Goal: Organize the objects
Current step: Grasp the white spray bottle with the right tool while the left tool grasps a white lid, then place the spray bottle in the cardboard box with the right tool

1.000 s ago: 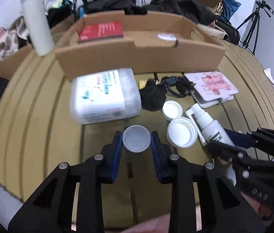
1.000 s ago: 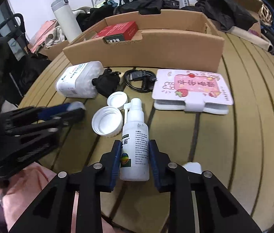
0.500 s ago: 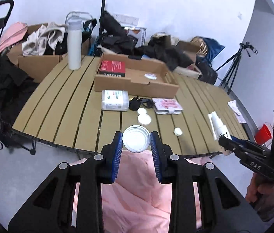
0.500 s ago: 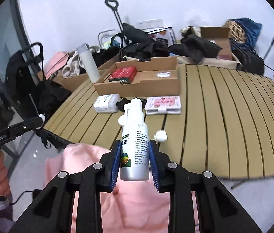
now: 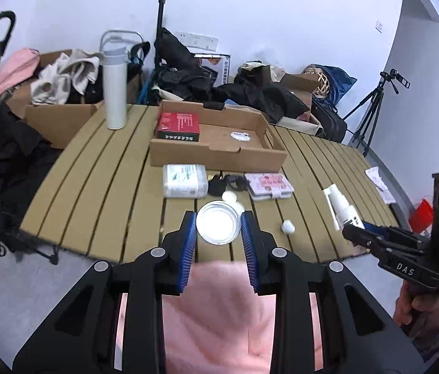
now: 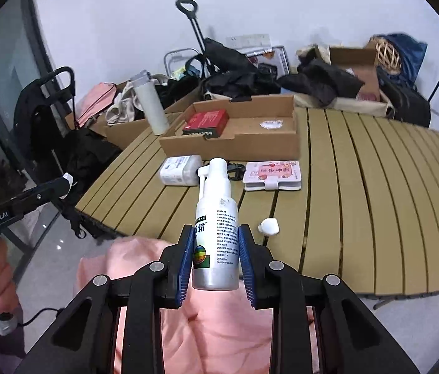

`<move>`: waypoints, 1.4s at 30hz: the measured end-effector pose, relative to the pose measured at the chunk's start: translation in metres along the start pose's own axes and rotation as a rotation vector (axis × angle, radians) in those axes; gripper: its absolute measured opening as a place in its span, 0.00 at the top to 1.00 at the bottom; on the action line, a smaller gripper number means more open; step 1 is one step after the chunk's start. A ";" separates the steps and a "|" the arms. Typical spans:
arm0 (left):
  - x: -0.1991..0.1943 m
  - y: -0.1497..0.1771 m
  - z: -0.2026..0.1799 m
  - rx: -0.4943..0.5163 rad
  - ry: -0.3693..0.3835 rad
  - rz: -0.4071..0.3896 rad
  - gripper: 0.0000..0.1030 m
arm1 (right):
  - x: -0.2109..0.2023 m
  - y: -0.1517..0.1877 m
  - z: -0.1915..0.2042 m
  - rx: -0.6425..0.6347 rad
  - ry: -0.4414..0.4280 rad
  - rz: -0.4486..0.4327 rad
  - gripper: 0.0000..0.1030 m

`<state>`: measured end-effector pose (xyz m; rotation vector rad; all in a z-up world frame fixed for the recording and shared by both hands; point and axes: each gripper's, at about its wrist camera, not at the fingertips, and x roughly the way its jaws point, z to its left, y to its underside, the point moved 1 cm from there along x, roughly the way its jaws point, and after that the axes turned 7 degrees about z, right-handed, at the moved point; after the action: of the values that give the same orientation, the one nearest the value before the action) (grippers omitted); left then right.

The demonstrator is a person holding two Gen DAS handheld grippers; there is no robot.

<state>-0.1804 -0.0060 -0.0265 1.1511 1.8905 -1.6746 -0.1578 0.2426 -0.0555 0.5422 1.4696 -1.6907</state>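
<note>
My left gripper (image 5: 218, 230) is shut on a round white lid (image 5: 218, 226), held off the near edge of the slatted table (image 5: 101, 193). My right gripper (image 6: 216, 249) is shut on a white spray bottle (image 6: 216, 218), nozzle pointing away; it also shows in the left wrist view (image 5: 341, 207). An open cardboard box (image 5: 219, 152) holds a red box (image 5: 178, 124) and a small white item (image 5: 240, 135). In front of it lie a white wipes pack (image 5: 183, 180), a black cable bundle (image 5: 228, 182) and a pink case (image 5: 269, 185).
A small white cap (image 5: 288, 226) lies near the table's front edge, also in the right wrist view (image 6: 269, 226). A tall white flask (image 5: 114, 90) stands at the table's back left. Bags, clothes and boxes crowd behind. A tripod (image 5: 372, 109) stands right. Pink cloth (image 5: 219, 311) lies below the grippers.
Both grippers have lifted up and pulled back from the table with the lid and the spray bottle; since half a second ago they have come a little closer to the table again.
</note>
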 end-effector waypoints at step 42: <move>0.157 -0.264 0.038 0.178 -0.212 0.191 0.00 | 0.129 -0.287 -0.116 -0.017 0.257 0.200 0.21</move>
<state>-0.4853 0.0198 0.0216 1.1302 1.4810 -1.8052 -0.4820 0.3129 -0.0059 0.8937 1.5499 -1.4920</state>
